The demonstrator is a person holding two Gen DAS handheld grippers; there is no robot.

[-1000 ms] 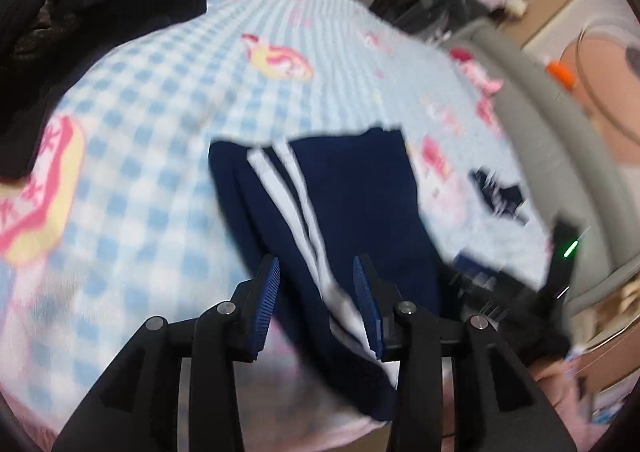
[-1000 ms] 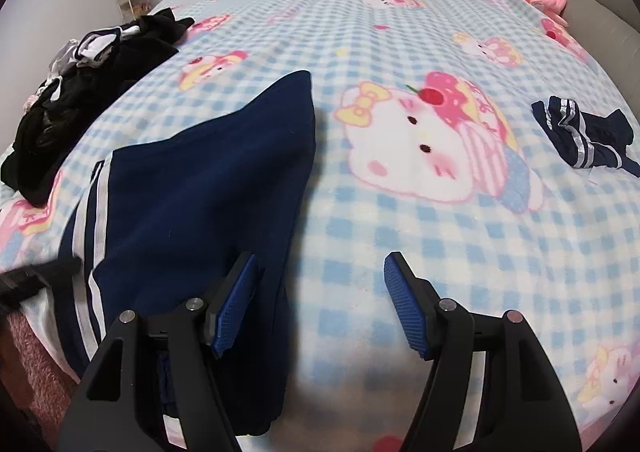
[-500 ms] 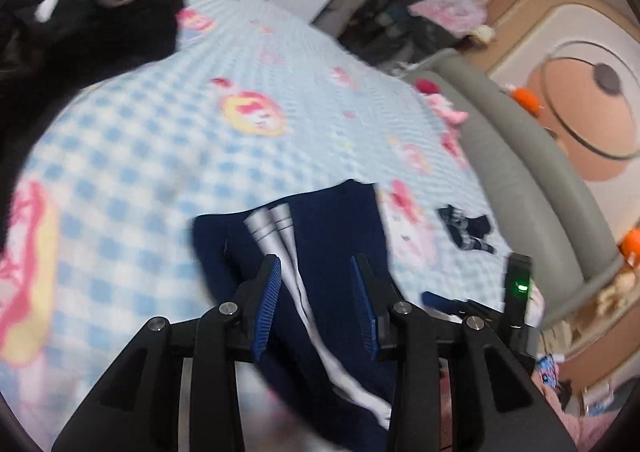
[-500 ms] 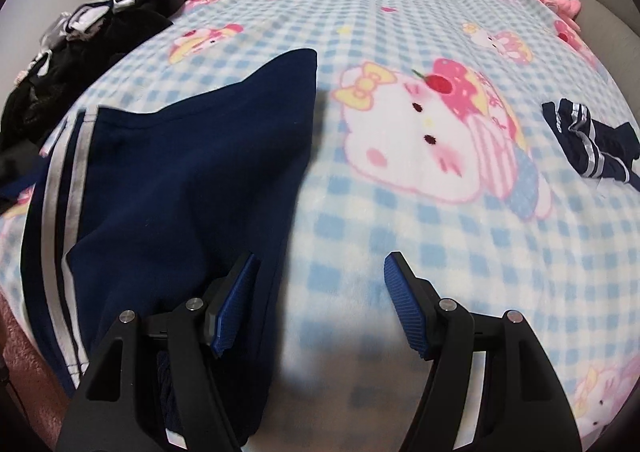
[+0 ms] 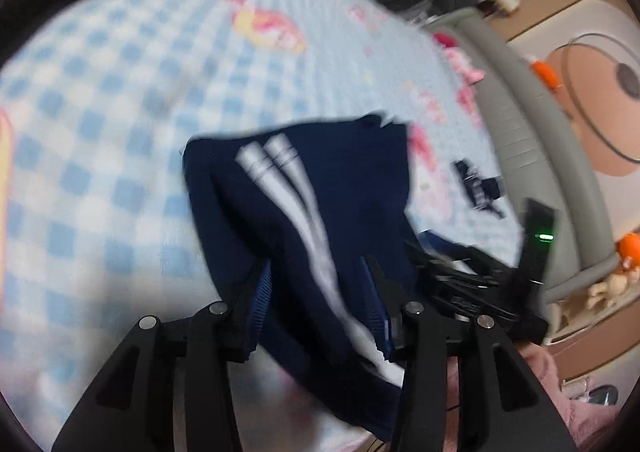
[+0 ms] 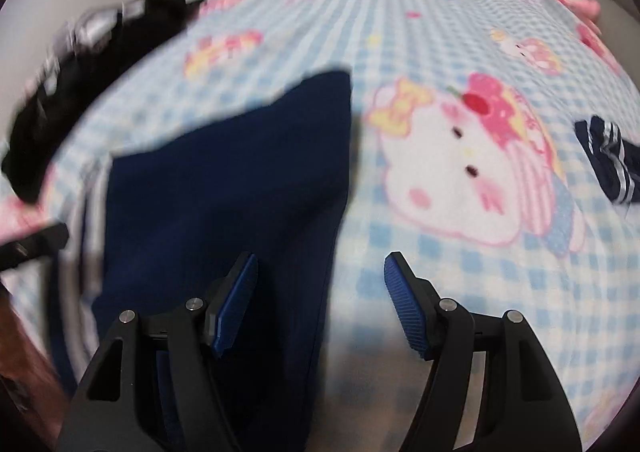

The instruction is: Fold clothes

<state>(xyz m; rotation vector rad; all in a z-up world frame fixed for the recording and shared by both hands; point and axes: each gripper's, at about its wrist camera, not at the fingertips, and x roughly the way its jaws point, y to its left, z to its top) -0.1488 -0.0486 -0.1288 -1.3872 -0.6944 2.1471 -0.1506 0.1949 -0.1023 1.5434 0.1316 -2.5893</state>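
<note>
Navy shorts lie flat near the bed's front edge, striped side on the left. Left gripper has just been opening, fabric between its jaws but not pinched; right gripper gapes, straddling the plain edge. I'd grab both corners evenly before folding.

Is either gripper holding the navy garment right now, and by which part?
Neither visibly. The left gripper, jaws just opening, straddles the navy garment at its white stripes; the right gripper stands open over its edge.
</note>
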